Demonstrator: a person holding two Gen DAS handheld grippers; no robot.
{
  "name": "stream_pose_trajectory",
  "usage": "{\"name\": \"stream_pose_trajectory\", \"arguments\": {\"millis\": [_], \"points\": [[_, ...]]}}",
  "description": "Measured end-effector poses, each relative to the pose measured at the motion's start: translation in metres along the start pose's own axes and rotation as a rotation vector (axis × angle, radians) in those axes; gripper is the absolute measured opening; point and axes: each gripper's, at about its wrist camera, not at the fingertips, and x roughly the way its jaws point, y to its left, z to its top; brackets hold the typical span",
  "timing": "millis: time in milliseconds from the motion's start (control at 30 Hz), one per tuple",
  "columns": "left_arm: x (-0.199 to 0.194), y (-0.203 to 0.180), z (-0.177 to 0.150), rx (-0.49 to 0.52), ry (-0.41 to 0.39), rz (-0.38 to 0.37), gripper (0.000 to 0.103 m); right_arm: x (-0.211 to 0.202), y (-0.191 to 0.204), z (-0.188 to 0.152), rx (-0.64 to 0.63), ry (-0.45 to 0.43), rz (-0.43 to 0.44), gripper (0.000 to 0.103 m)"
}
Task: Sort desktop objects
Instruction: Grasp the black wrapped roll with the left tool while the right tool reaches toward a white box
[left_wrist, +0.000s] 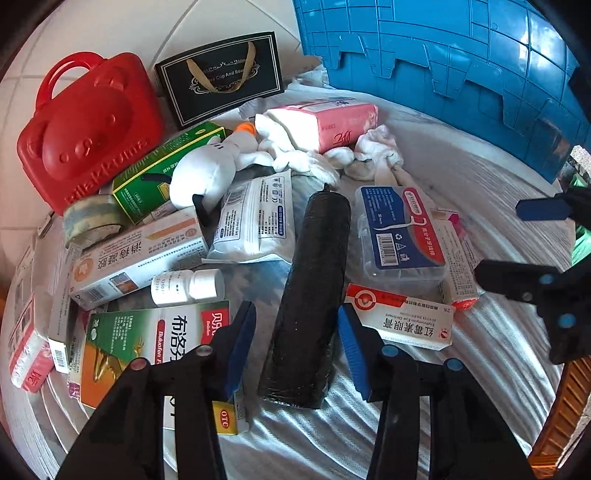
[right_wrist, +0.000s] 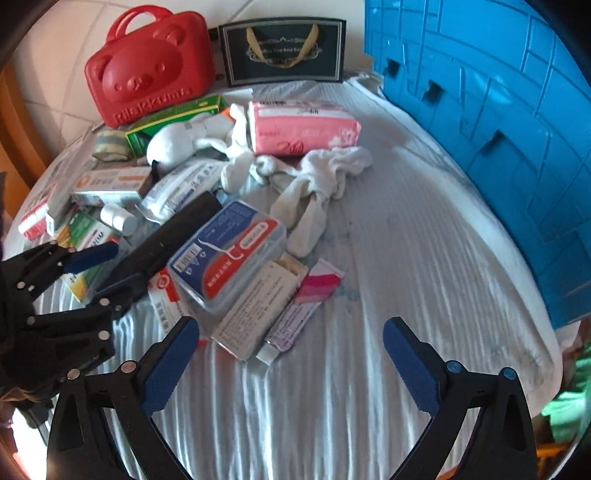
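The left gripper (left_wrist: 297, 345) stands with its jaws apart on either side of the near end of the black roll (left_wrist: 312, 291), the blue pads close to its flanks but not visibly pressing; it looks lined up this way so that closing would pinch the roll across its width. The roll lies lengthwise straight ahead of that gripper, running away from it, and rests partly on the clutter. Just right of the right pad is the ointment box (left_wrist: 400, 321); beyond that, the floss case (left_wrist: 399, 232). Left of the left pad the ibuprofen box (left_wrist: 147, 343) runs under the finger, with a white bottle (left_wrist: 188, 282) just past it. The right gripper (right_wrist: 291, 352) is spread wide over bare striped cloth (right_wrist: 369, 387), holding nothing, probably kept clear while the left works. Ahead of it and to its left lie a paper-wrapped box (right_wrist: 258, 306) and a tube (right_wrist: 295, 314); the blue crate (right_wrist: 498, 147) rises far ahead on its right, a likely place for sorted items.
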Motion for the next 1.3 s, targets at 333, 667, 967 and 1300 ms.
{"name": "stream_pose_trajectory", "arguments": {"millis": [333,667,967,1300], "points": [[0.004,-0.013,0.012,-0.032,0.022,-0.063,0.046,0.020,-0.042,0.006,0.006,0.042,-0.157,0.097],[0.010,-0.011,0.015,-0.091,0.037,-0.071,0.047,0.032,-0.020,-0.002,0.063,0.087,0.068,0.097],[0.011,-0.007,0.012,-0.144,0.038,-0.105,0.047,0.029,-0.030,0.000,0.027,0.098,-0.035,0.102],[0.015,0.004,0.013,-0.178,0.062,-0.144,0.047,0.020,-0.041,0.004,0.060,0.087,0.140,0.054]]}}
